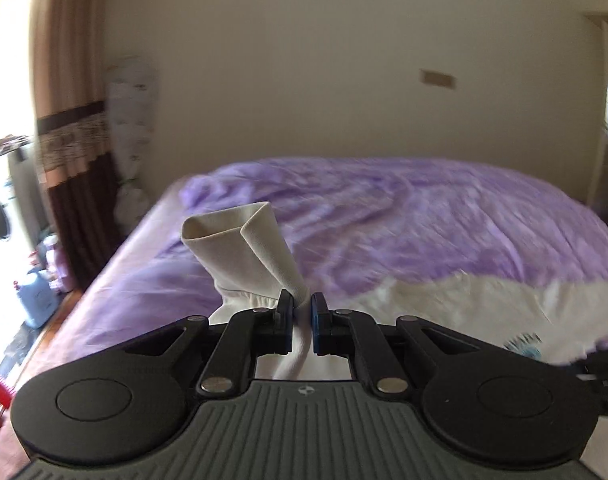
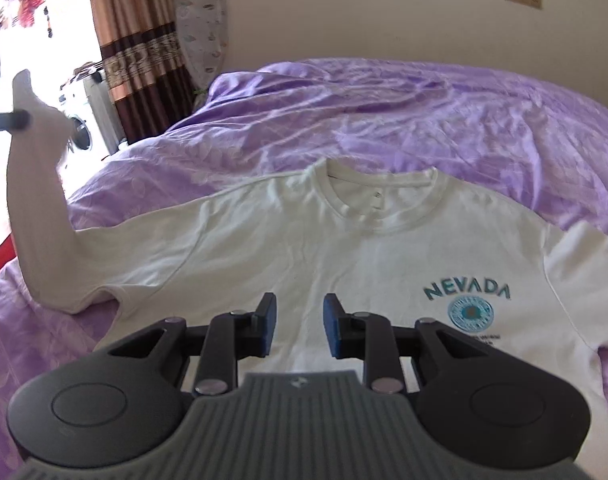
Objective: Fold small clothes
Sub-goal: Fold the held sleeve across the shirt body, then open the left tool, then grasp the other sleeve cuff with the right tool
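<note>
A white T-shirt (image 2: pixel 304 248) with a teal NEVADA print (image 2: pixel 466 291) lies face up on a bed with a purple cover (image 2: pixel 384 112), collar toward the far side. My left gripper (image 1: pixel 302 322) is shut on the shirt's left sleeve (image 1: pixel 248 248) and holds it lifted above the bed; the sleeve cuff stands up past the fingers. In the right wrist view the raised sleeve (image 2: pixel 28 160) shows at the far left with the left gripper's fingers (image 2: pixel 8 120) on it. My right gripper (image 2: pixel 299 326) is open and empty, just above the shirt's lower chest.
A brown striped curtain (image 2: pixel 136 40) and a bright window are at the far left. A washing machine (image 2: pixel 84 120) and a covered upright object (image 2: pixel 202 32) stand beside the bed. A beige wall (image 1: pixel 304 60) runs behind the bed. Bottles (image 1: pixel 36 292) sit on the floor.
</note>
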The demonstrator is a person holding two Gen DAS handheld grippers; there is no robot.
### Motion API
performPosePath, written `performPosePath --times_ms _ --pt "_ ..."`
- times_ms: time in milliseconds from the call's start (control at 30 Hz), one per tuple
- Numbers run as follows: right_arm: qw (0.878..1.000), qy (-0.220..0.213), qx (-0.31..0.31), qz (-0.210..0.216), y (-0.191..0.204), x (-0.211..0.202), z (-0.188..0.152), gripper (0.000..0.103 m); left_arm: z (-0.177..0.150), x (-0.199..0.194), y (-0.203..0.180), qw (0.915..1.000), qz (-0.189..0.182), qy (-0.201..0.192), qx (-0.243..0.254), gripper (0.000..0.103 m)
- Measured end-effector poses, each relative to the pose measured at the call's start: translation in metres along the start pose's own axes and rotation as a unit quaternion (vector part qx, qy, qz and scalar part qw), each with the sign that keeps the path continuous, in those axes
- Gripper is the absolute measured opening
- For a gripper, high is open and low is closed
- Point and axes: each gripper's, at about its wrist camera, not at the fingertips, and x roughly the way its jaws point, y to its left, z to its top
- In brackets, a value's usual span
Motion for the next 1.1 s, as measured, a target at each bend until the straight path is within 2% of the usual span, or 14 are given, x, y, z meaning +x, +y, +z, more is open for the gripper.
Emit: performPosePath --times_ms 133,200,300,400,467,533,567,600,800,933,967,1033,1067,1100 --pt "0.999 0.025 0.041 -0.005 -0.023 0.009 -0.008 0.022 -0.032 0.044 -0.062 0.9946 -0.08 0.061 0.027 0.008" --pt "0.998 0.038 0.055 -0.009 -0.032 0.015 -0.016 0.022 -0.051 0.068 -0.083 0.9871 -0.119 0.103 0.028 0.008" --pt "0.995 0.06 0.075 -0.006 -0.045 0.027 -0.029 0.023 -0.078 0.097 -0.097 0.9749 -0.155 0.159 0.013 0.01" --pt "0.992 0.075 0.099 0.01 -0.053 0.037 -0.038 0.023 -0.093 0.114 -0.091 0.9585 -0.2 0.201 -0.029 0.021" --pt "0.989 0.082 0.118 0.027 -0.057 0.043 -0.04 0.025 -0.097 0.115 -0.084 0.9492 -0.226 0.213 -0.05 0.041" --pt "0.986 0.084 0.136 0.044 -0.06 0.048 -0.04 0.031 -0.096 0.11 -0.075 0.9455 -0.242 0.209 -0.062 0.051" --pt "0.985 0.083 0.145 0.051 -0.06 0.049 -0.039 0.037 -0.093 0.104 -0.069 0.9455 -0.246 0.204 -0.064 0.052" --pt "0.983 0.083 0.152 0.059 -0.06 0.051 -0.037 0.043 -0.088 0.101 -0.064 0.9466 -0.245 0.199 -0.066 0.052" --pt "0.969 0.102 0.202 0.101 -0.061 0.085 -0.028 0.042 -0.059 0.083 -0.017 0.9719 -0.16 0.163 -0.055 0.052" --pt "0.96 0.124 0.226 0.114 -0.059 0.118 -0.031 0.042 -0.059 0.08 0.018 0.9776 -0.117 0.163 -0.063 0.052" --pt "0.958 0.125 0.231 0.116 -0.058 0.125 -0.033 0.04 -0.061 0.08 0.025 0.9785 -0.108 0.164 -0.064 0.052" --pt "0.955 0.126 0.239 0.122 -0.056 0.133 -0.034 0.018 -0.063 0.079 0.037 0.9804 -0.088 0.163 -0.068 0.052" --pt "0.954 0.128 0.238 0.126 -0.054 0.134 -0.034 0.003 -0.064 0.078 0.042 0.9813 -0.078 0.161 -0.071 0.052" --pt "0.954 0.128 0.237 0.128 -0.051 0.133 -0.033 0.002 -0.065 0.078 0.047 0.9822 -0.07 0.158 -0.073 0.052"
